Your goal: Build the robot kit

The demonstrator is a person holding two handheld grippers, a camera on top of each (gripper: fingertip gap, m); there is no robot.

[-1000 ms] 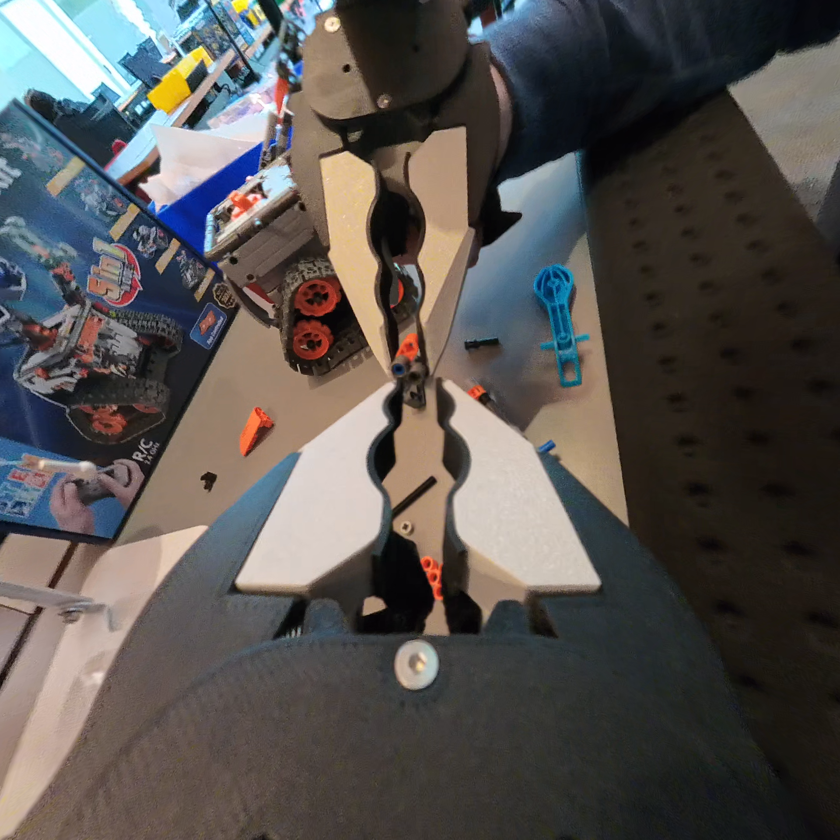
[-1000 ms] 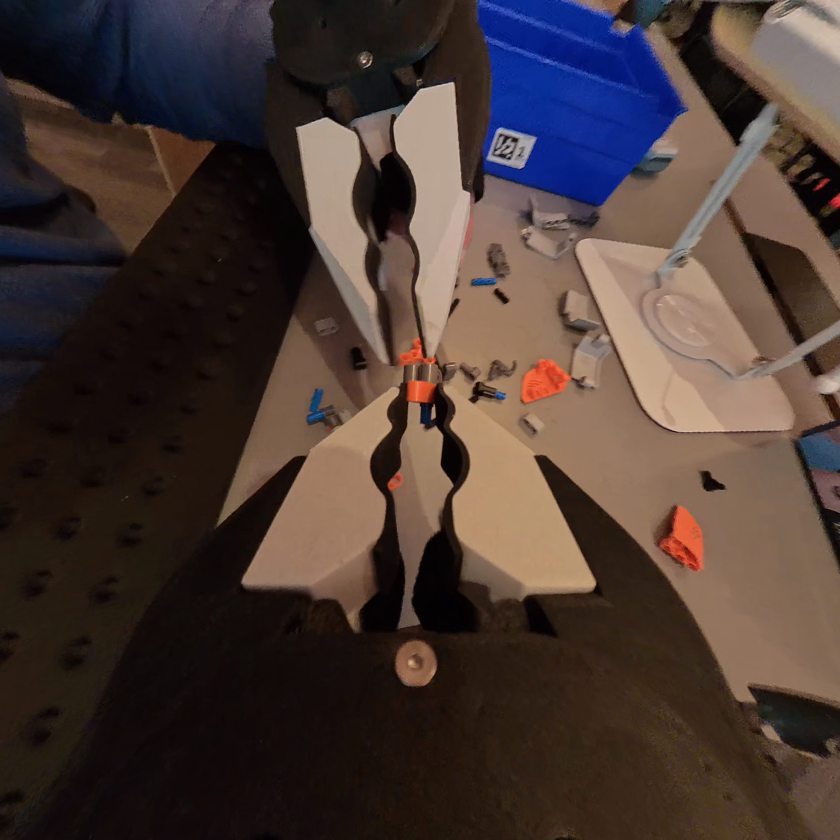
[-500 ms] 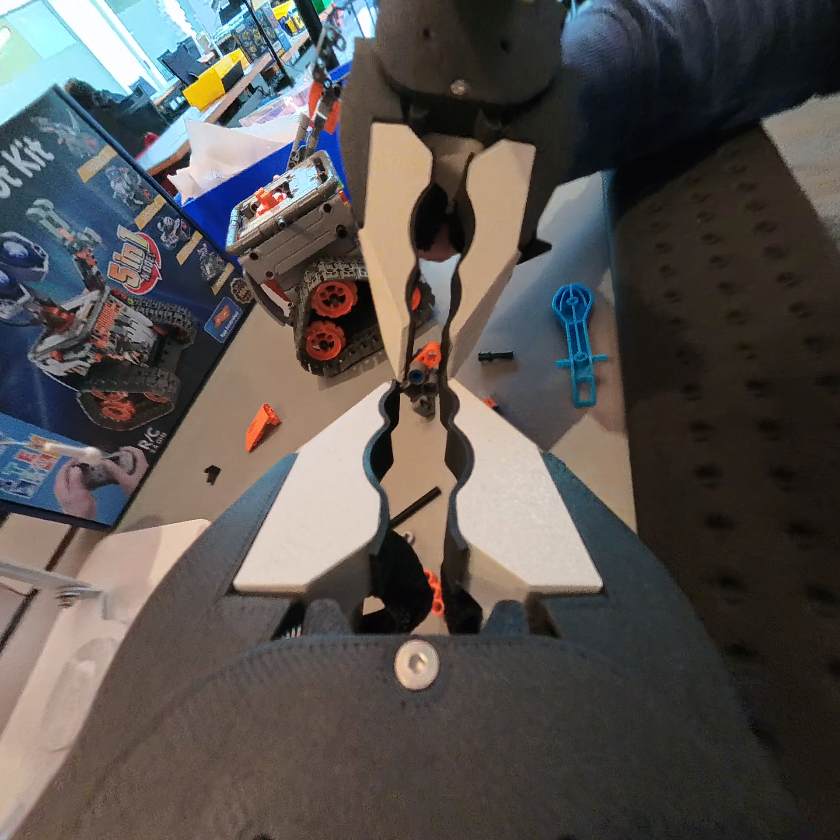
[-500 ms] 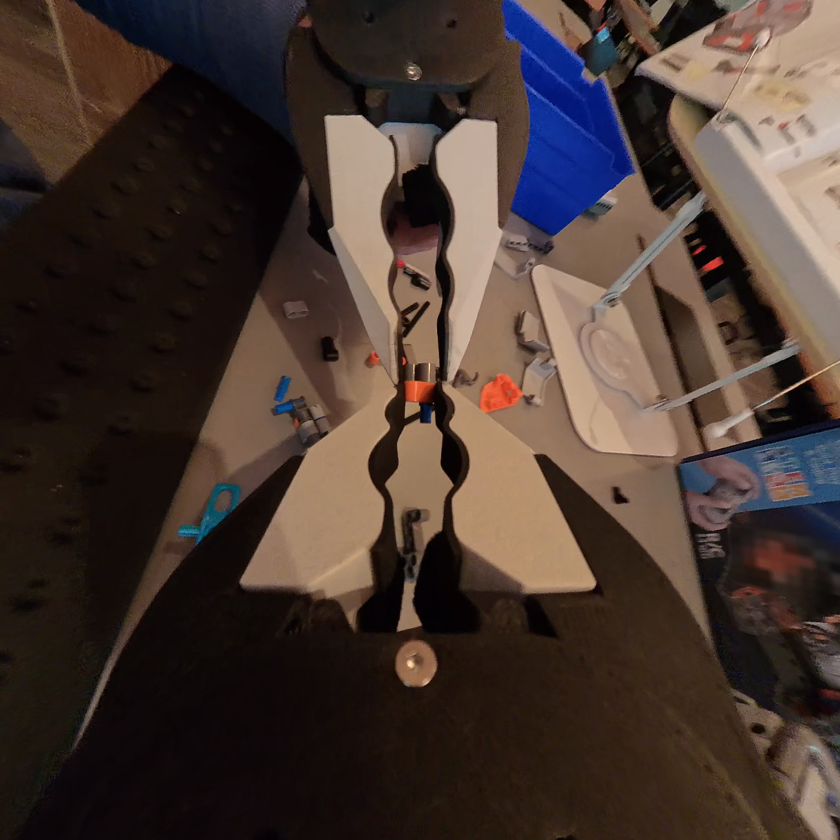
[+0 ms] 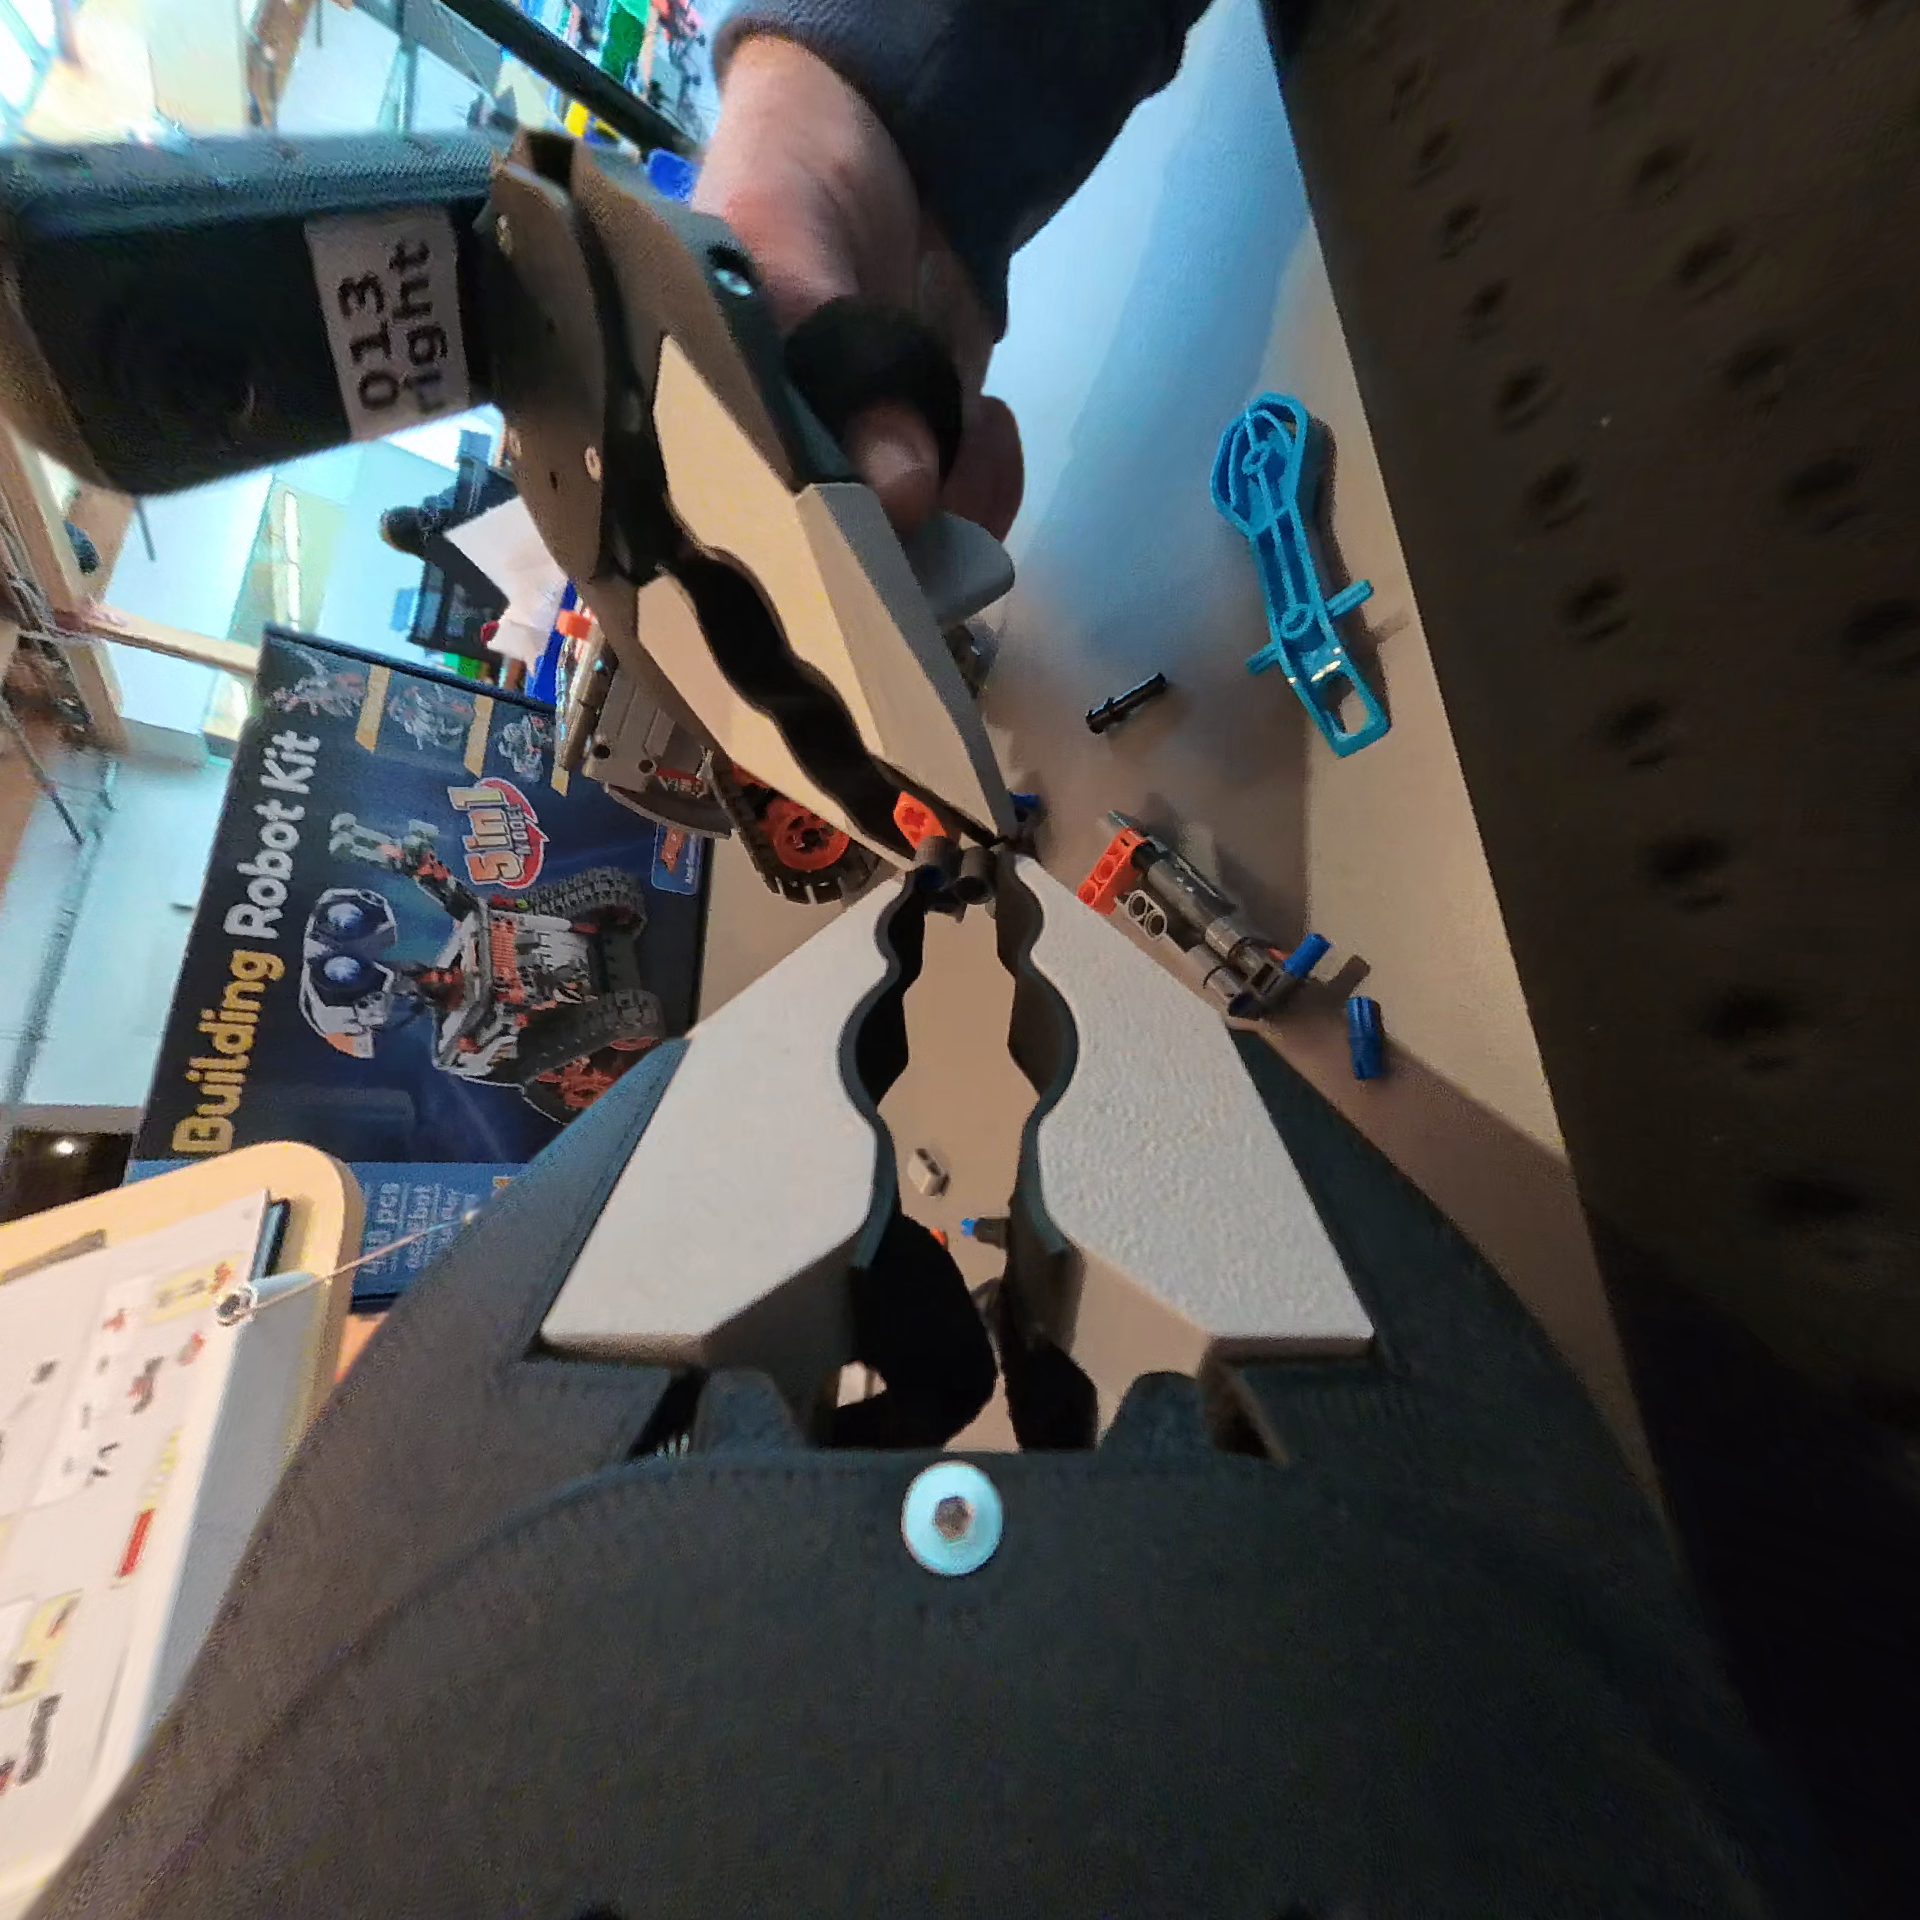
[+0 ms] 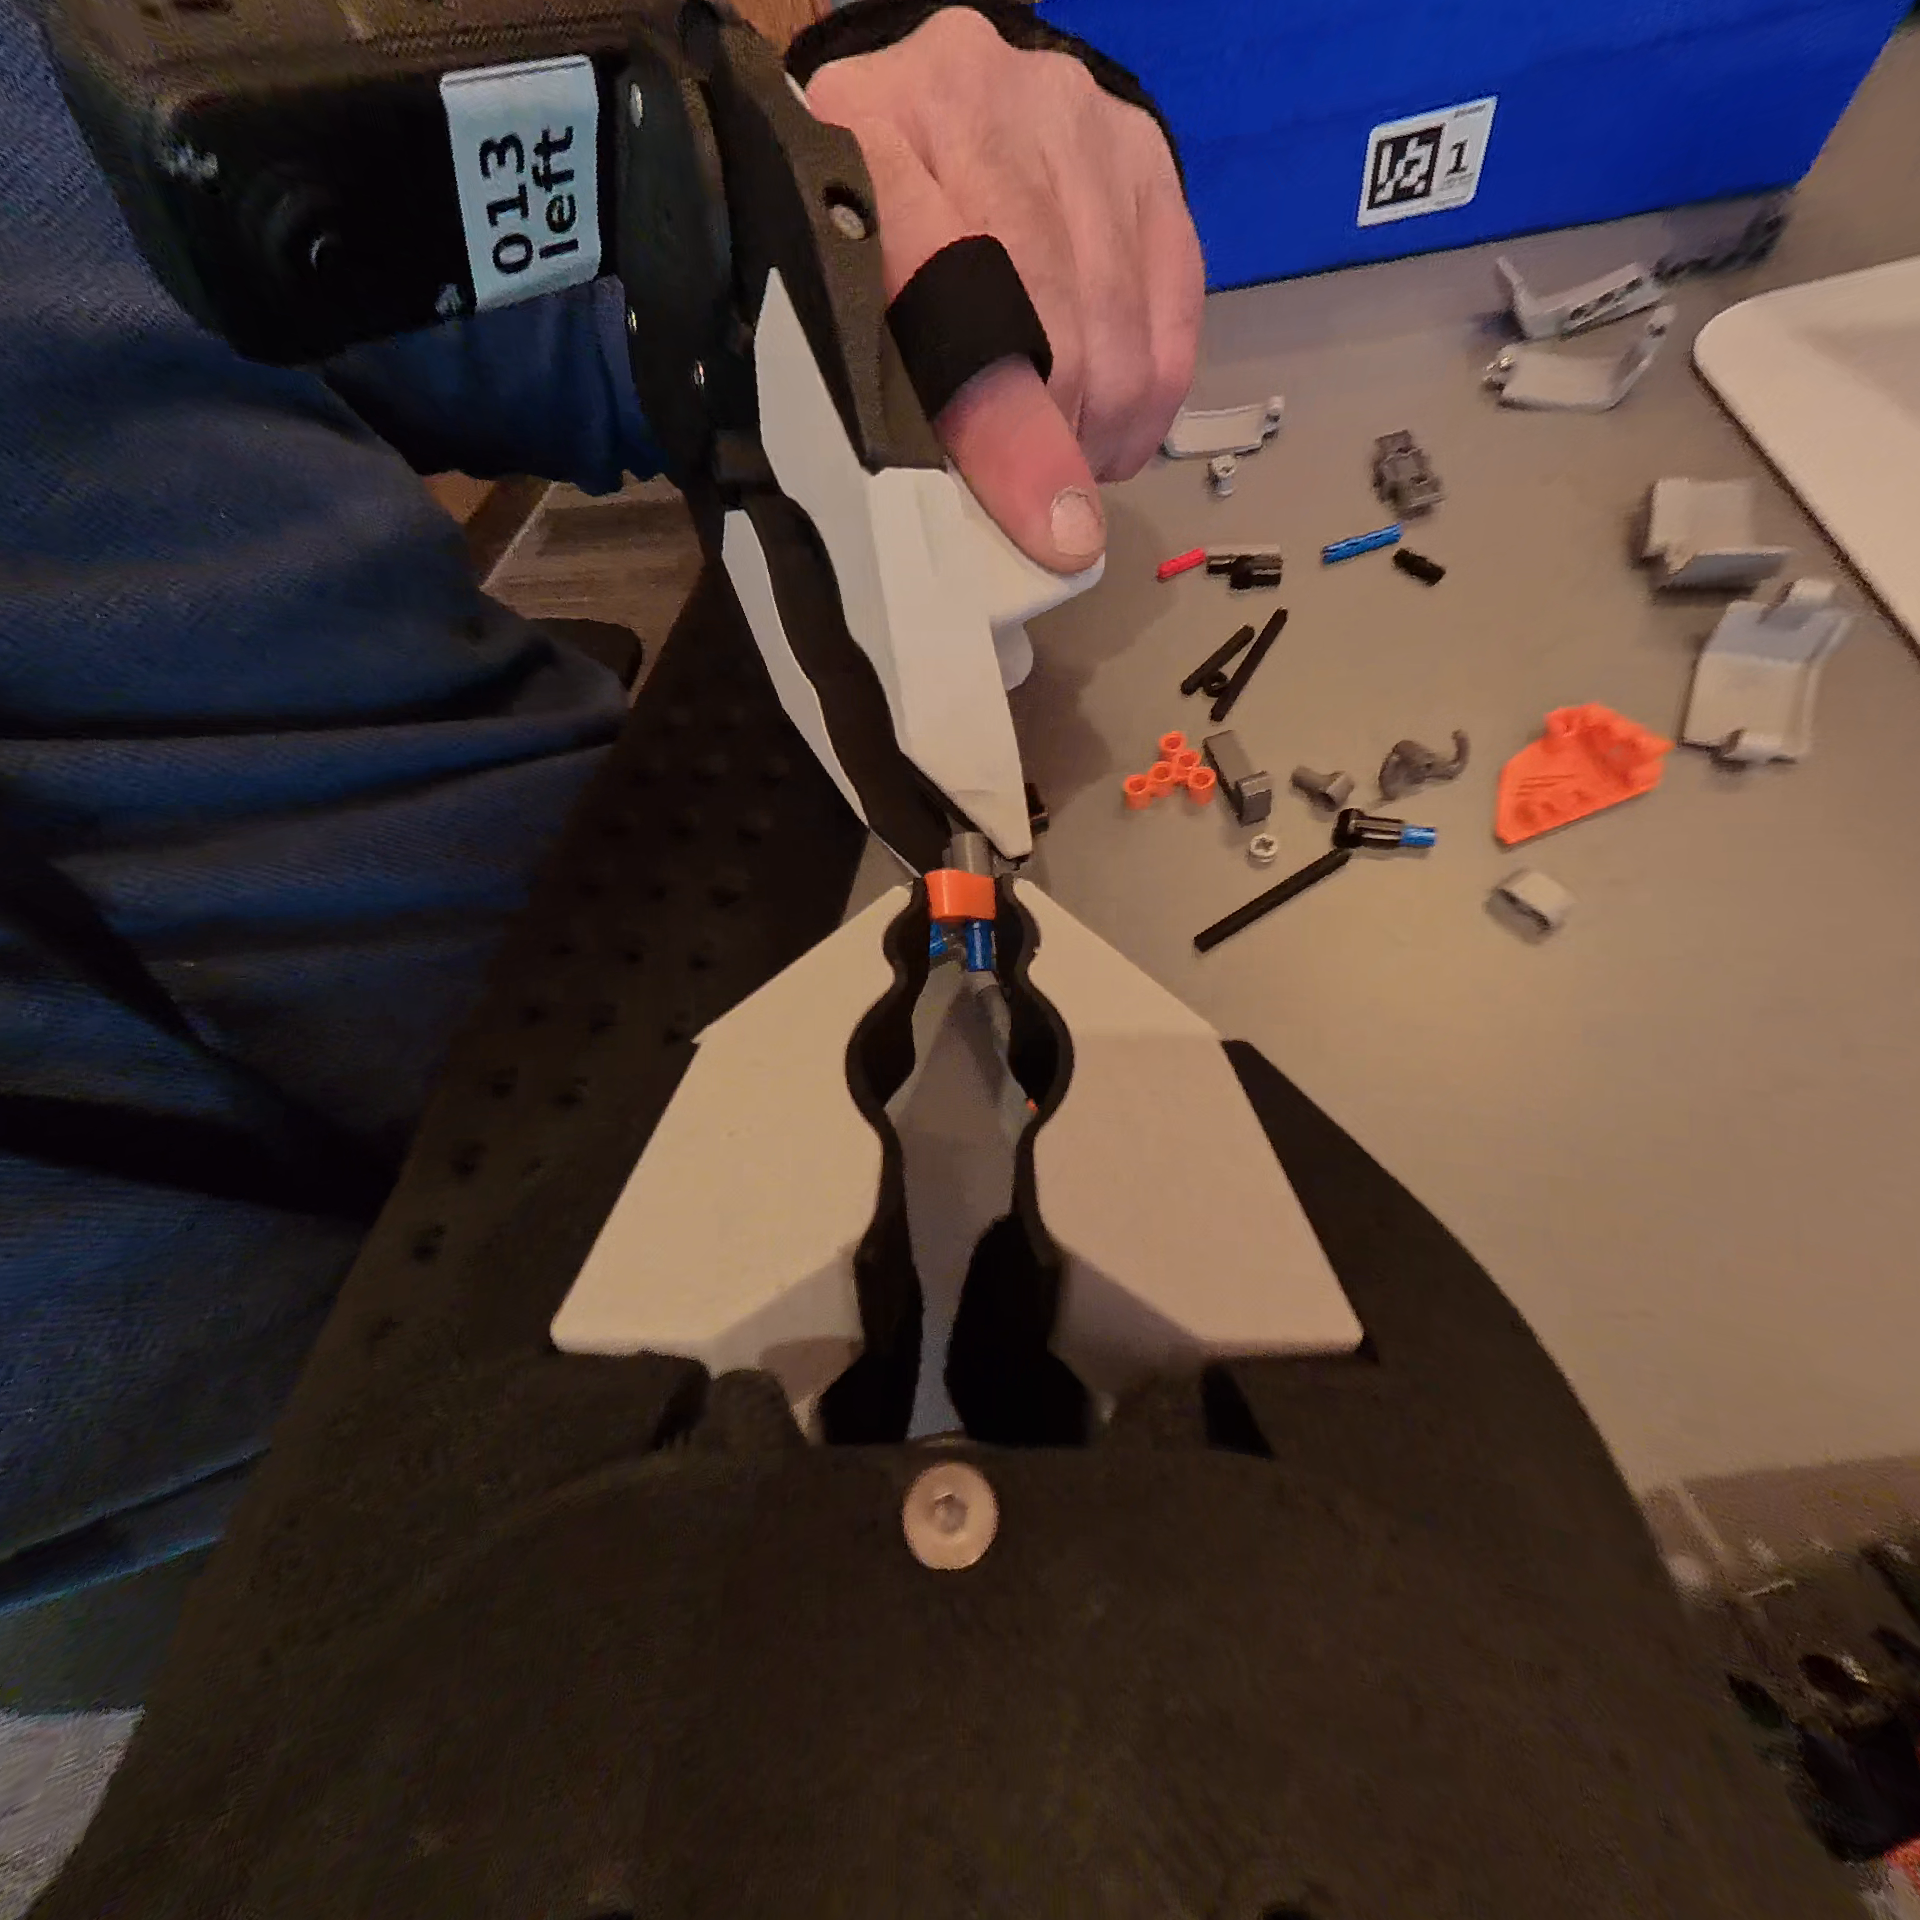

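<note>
Both my grippers meet tip to tip over the grey table [image 6: 1351, 1091]. My left gripper [image 5: 961, 878] is clamped on the small brick assembly [image 6: 961, 904]; my right gripper [image 6: 961, 914] pinches its orange end. Loose pieces [image 6: 1351, 790] lie right, a kit box [image 5: 416, 935] left.

Dim, warm, wide-angle-distorted, edge-blurred

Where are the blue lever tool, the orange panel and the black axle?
blue tool [image 5: 1297, 582], left wrist view, middle of its shaft.
orange panel [image 6: 1574, 784], right wrist view, centre of its face.
black axle [image 6: 1273, 900], right wrist view, mid-length.
</note>
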